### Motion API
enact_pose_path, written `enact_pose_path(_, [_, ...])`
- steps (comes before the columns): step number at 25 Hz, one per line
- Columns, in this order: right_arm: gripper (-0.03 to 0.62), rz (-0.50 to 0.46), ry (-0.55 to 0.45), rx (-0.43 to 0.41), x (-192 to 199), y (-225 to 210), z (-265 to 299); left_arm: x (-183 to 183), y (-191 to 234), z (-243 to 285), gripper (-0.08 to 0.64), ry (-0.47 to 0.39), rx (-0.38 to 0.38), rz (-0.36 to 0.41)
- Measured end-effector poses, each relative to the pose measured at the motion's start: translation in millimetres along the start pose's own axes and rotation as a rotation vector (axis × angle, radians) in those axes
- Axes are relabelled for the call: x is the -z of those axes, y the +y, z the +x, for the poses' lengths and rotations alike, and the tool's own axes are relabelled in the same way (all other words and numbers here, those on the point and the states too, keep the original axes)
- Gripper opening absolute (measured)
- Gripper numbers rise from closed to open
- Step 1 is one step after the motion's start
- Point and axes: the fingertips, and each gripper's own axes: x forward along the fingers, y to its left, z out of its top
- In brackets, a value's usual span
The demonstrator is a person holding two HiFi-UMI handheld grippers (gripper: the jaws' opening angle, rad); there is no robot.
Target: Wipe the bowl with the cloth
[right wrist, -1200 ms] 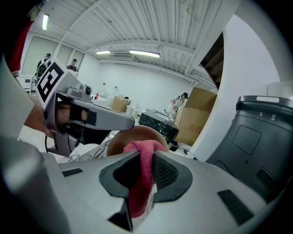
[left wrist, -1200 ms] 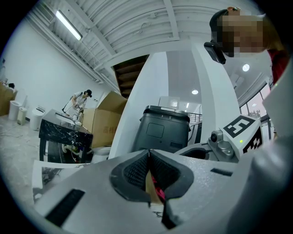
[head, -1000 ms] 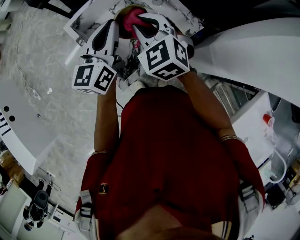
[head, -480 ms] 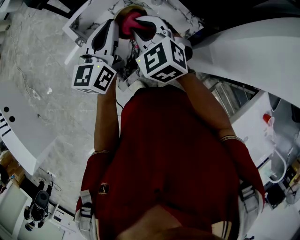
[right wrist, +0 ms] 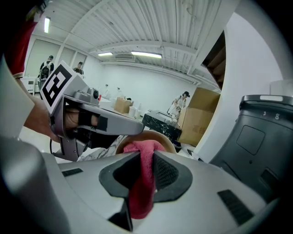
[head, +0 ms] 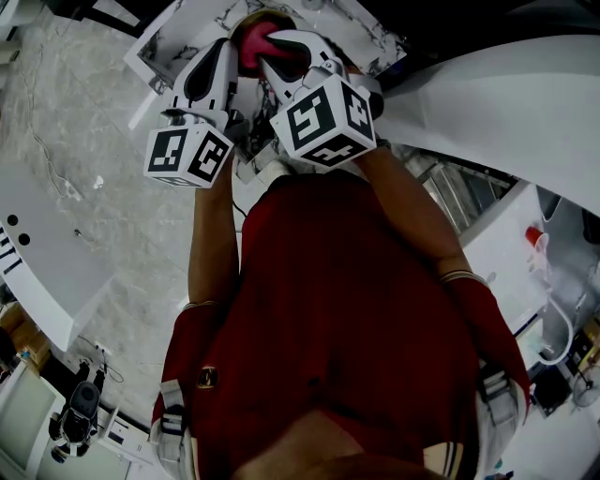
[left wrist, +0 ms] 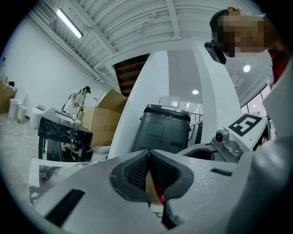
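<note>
A tan bowl point(head: 246, 21) is held up over a marble-patterned table top point(head: 178, 37). My left gripper point(head: 228, 49) is shut on the bowl's thin rim point(left wrist: 149, 188), which shows as a tan strip between the pads. The pink cloth point(head: 251, 42) sits inside the bowl. My right gripper point(head: 274, 45) is shut on that cloth point(right wrist: 141, 183), which hangs down between the jaws and bunches against the bowl point(right wrist: 165, 138) just beyond them. The left gripper point(right wrist: 91, 121) shows at the left of the right gripper view.
A dark grey bin point(left wrist: 167, 130) stands close ahead. Cardboard boxes point(left wrist: 103, 121) and a black marble counter point(left wrist: 62, 130) lie further off, with people in the background. White curved panels point(head: 506, 94) flank the person on the right, and grey marbled floor point(head: 75, 141) lies to the left.
My right gripper has shifted slightly left and turned a little, dragging the pink cloth inside the bowl. The left gripper and the bowl have stayed put.
</note>
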Motion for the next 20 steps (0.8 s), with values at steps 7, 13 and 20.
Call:
enact_pose_path(7, [0.066, 0.008, -0.031, 0.013, -4.8, -4.6, -1.8, -2.6, 4.5, -0.2, 0.009, -0.006, -0.007, -0.002])
enact_pose_path(13, [0.066, 0.031, -0.073, 0.021, -9.4, -10.6, -6.2, -4.7, 8.6, -0.6, 0.009, -0.008, -0.015, 0.0])
enact_pose_path(20, [0.066, 0.051, -0.124, 0.033, -14.2, -18.1, -13.5, -6.0, 12.9, -1.0, 0.011, -0.012, -0.024, 0.002])
